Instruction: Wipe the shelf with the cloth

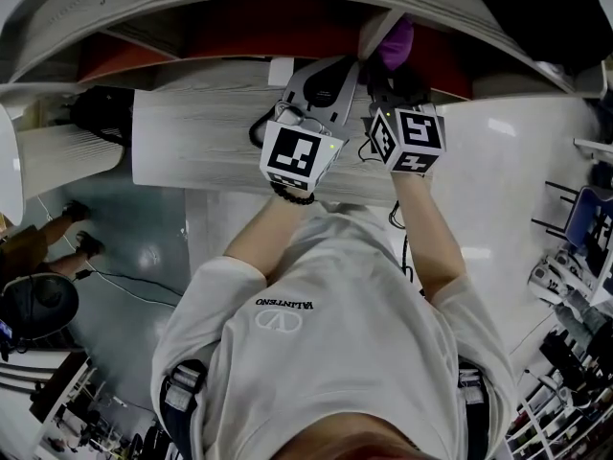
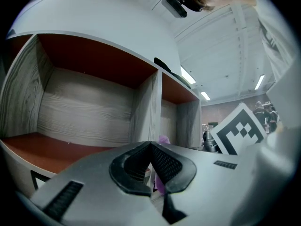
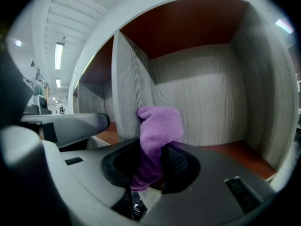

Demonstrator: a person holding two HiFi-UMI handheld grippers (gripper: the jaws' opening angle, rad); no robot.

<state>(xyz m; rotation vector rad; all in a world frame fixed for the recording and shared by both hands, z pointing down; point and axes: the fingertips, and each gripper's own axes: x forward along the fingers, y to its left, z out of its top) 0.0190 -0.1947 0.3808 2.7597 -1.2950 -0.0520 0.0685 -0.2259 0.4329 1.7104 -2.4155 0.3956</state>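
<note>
Two grippers sat at the shelf [image 3: 202, 88]: the right gripper [image 3: 154, 166] clenched the purple cloth [image 3: 160, 126] mid-frame beside the divider [image 3: 128, 88]; the left gripper [image 2: 151, 166] was pinched together, empty. Wiping well probably needed the cloth pressed flat along the red board [image 3: 237, 150]. Whether cloth touched the divider was unclear.

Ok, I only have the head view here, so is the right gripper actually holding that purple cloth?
Observer: Yes. The right gripper view shows the right gripper shut on the purple cloth, which bunches up above the jaws.
Operator: And the left one?
Observer: The left gripper is shut, with nothing between its jaws.
Operator: Where's the cloth against the shelf?
Observer: Right in front of the upright divider between two compartments. I can't tell if it touches.
</note>
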